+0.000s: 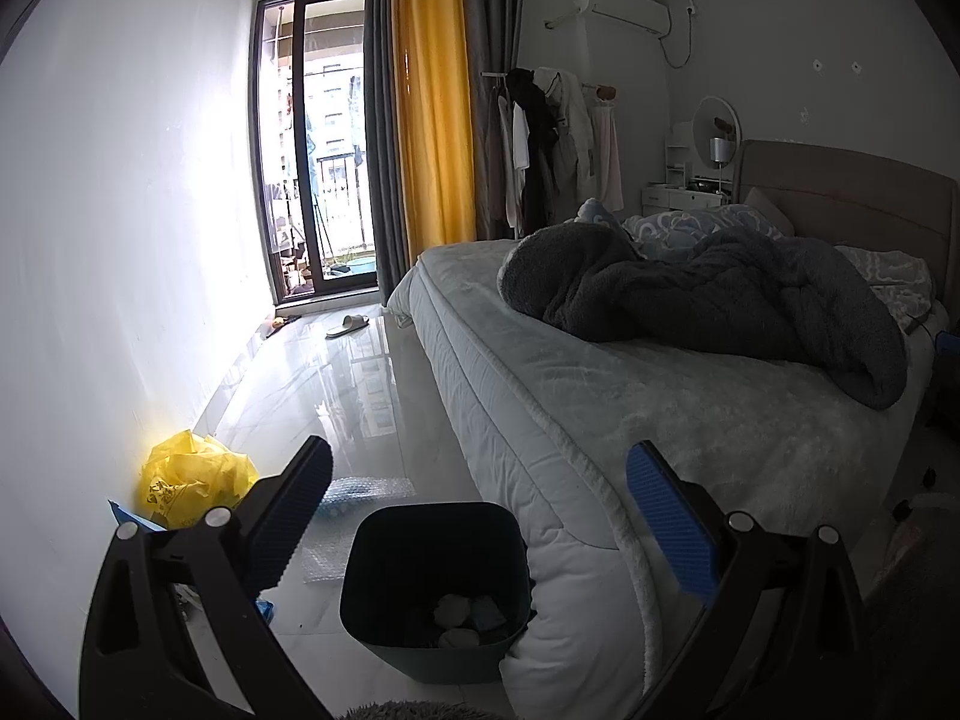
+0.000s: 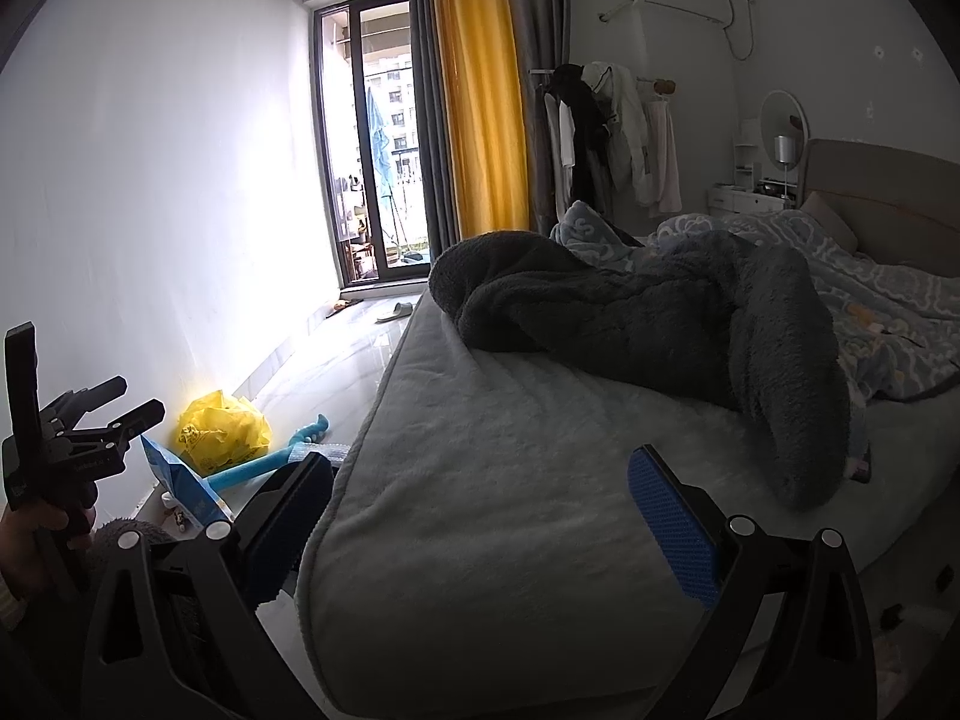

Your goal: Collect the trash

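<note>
A dark trash bin (image 1: 435, 588) stands on the floor against the bed's corner, with crumpled paper inside. My left gripper (image 1: 480, 516) is open and empty, held above the bin. A crumpled yellow plastic bag (image 1: 192, 480) lies by the wall, with a blue packet (image 1: 129, 513) and bubble wrap (image 1: 360, 495) beside it. In the right wrist view the yellow bag (image 2: 222, 429), the blue packet (image 2: 180, 486) and a blue toy-like stick (image 2: 264, 462) lie on the floor. My right gripper (image 2: 480, 516) is open and empty over the bed's corner. The left gripper (image 2: 66, 432) shows at the left edge.
The bed (image 1: 690, 420) with a dark grey blanket (image 1: 708, 300) fills the right side. A white wall (image 1: 120, 240) runs along the left. A slipper (image 1: 348, 324) lies near the balcony door (image 1: 318, 150). A clothes rack (image 1: 552, 144) stands by the yellow curtain.
</note>
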A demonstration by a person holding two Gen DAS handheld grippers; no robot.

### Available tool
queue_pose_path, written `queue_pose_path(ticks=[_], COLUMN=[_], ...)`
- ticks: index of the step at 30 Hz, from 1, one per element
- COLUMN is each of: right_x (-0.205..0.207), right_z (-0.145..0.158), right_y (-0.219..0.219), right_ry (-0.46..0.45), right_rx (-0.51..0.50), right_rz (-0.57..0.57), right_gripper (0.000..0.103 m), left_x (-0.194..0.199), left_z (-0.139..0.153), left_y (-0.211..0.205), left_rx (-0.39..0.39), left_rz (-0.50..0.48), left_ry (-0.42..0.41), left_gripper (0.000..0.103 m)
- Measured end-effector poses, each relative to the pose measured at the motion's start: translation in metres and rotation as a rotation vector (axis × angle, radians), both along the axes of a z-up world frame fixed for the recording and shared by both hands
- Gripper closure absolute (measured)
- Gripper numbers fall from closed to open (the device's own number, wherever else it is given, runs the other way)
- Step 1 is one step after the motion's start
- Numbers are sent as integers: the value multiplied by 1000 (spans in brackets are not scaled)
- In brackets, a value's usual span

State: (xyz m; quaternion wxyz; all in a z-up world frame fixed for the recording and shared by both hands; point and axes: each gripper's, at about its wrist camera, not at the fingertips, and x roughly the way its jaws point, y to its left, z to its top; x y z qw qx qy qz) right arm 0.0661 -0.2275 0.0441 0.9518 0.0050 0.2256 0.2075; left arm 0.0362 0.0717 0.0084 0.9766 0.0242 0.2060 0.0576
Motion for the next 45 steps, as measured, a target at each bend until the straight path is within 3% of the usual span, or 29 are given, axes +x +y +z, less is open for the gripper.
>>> queue_pose_path(ticks=[45], right_x=[-2], right_z=[-1], right_y=[4], right_ry=[1], right_rx=[2], right_rz=[-3], right_gripper=[3], left_x=[-1], left_z=[0], left_y=[0], left_rx=[0], left_rz=[-1], left_ry=[-1], left_gripper=[3])
